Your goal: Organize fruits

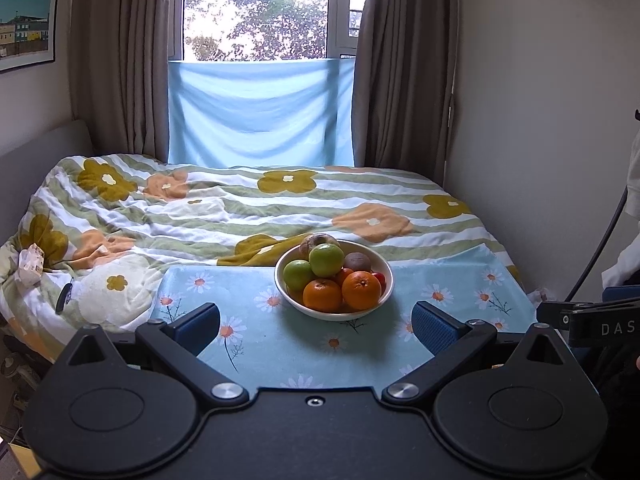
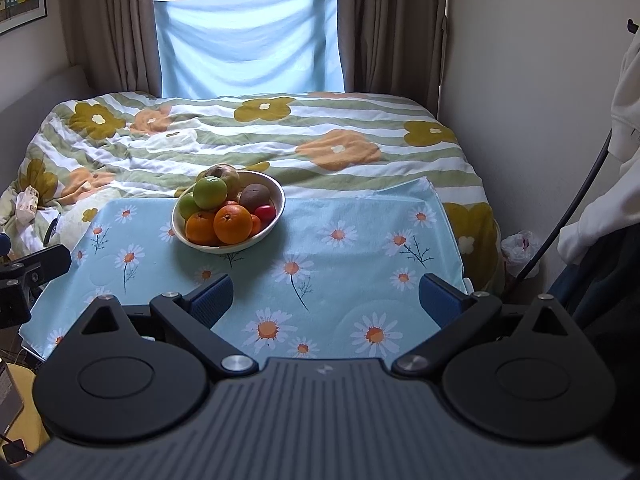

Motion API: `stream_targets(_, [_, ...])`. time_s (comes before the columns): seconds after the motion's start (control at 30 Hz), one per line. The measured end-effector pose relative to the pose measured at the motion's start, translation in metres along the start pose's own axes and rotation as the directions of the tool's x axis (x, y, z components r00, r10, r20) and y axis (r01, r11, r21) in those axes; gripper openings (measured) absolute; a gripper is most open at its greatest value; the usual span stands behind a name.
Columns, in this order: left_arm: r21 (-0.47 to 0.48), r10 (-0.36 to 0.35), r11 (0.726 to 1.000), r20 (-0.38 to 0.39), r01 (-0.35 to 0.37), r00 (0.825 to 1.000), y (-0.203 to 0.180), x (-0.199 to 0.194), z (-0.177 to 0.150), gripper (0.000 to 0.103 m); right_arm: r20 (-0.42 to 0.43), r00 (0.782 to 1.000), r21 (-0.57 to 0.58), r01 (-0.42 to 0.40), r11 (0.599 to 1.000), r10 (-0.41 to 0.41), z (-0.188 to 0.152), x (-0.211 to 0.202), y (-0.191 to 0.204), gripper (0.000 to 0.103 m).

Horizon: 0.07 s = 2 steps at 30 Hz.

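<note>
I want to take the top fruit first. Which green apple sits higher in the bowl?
The larger green apple, raised behind the oranges; the smaller one sits lower, leftward.

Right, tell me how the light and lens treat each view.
Left wrist view: the window is blown out, backlighting the room, yet the fruit bowl stays sharp; walls and curtains bow at the edges. Right wrist view: less window, so more even light; the bowl is clear, the corners go dark.

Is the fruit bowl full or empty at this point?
Full. The bowl is heaped above its rim with oranges, green apples, a kiwi and other fruit; none lies on the daisy cloth.
</note>
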<state>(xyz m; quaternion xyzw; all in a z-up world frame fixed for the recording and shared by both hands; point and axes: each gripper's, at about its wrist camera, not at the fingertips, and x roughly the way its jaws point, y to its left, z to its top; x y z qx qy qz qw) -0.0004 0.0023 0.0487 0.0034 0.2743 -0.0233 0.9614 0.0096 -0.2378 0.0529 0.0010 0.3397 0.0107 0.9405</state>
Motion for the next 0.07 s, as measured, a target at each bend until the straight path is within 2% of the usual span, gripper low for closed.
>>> stream_targets(0.07, [-0.004, 0.003, 1.0, 0.004, -0.003, 1.0, -0.0002, -0.0004, 0.0006, 0.103, 0.002, 1.0, 0.0, 0.0, 1.0, 0.0, -0.0001, 0.0, -0.0001, 0.103])
